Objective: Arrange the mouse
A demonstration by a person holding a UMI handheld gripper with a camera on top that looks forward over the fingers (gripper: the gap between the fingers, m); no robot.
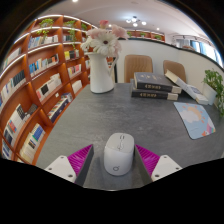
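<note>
Grey table (95,115): white mouse (118,152), book stack (157,87), white vase (102,72), mouse pad (196,119).

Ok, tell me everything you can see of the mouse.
The mouse is a white computer mouse of smooth, plastic-looking shell, with a thin seam down its front half. No cable shows. It lies flat on the grey table, lengthwise between the fingers of the open gripper, with a gap to the pink pad at either side. Nothing but the table touches it.
</note>
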